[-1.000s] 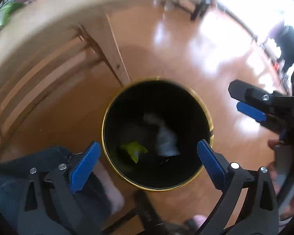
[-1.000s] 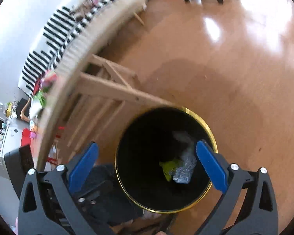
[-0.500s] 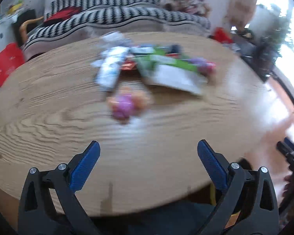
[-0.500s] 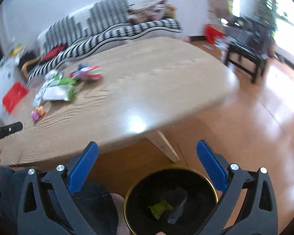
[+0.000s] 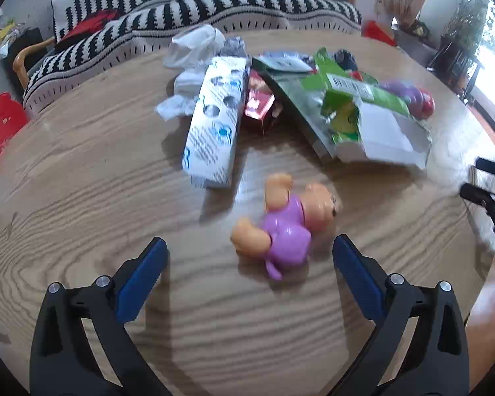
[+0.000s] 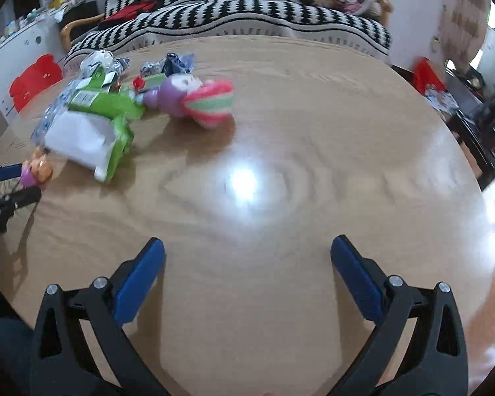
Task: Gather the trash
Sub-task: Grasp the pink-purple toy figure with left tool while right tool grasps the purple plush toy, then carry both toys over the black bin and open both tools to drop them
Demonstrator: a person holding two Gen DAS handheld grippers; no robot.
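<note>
With both tools spread and empty, my left tool (image 5: 247, 257) faces a toy figure (image 5: 285, 222). Behind it lie a white carton (image 5: 214, 122) and torn green packaging (image 5: 356, 112); my right tool (image 6: 247, 257) overlooks bare table (image 6: 313, 171).

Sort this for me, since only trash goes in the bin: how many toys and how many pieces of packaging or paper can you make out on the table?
Toys: 2, the orange doll in purple and the purple plush with a striped end.
Boxes and cartons: 3, the white printed box, the torn green carton, the red packet.
Crumpled paper: 1 clump.
Total: 6; smaller wrappers behind are unclear.

Bright daylight glares on the table (image 6: 280, 151); fisheye edges blur.
</note>
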